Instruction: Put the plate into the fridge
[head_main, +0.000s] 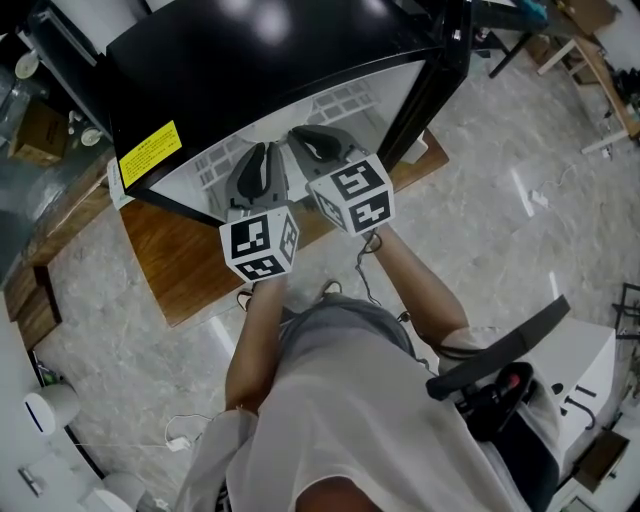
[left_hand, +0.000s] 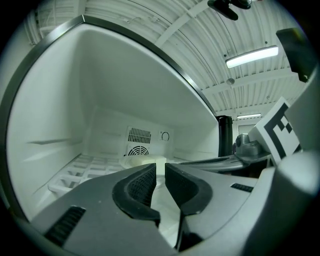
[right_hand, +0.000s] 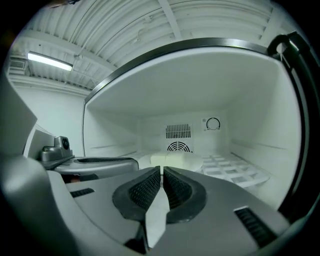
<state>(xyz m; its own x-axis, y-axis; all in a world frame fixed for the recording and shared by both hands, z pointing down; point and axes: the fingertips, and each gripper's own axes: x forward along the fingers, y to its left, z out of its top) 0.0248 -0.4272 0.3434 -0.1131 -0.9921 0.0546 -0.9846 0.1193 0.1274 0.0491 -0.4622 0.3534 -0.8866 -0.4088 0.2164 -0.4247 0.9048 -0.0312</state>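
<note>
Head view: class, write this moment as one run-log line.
fridge open | plate at rear of shelf | left gripper at fridge mouth, jaws slightly apart, empty | right gripper beside it, jaws nearly together, empty

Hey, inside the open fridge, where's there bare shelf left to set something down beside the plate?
Bare shelf lies right of the plate, out to the right wall, and left of it toward the left wall. The back centre is taken by the plate, before the fan grille. The mouth is crowded: left gripper and right gripper side by side.
</note>
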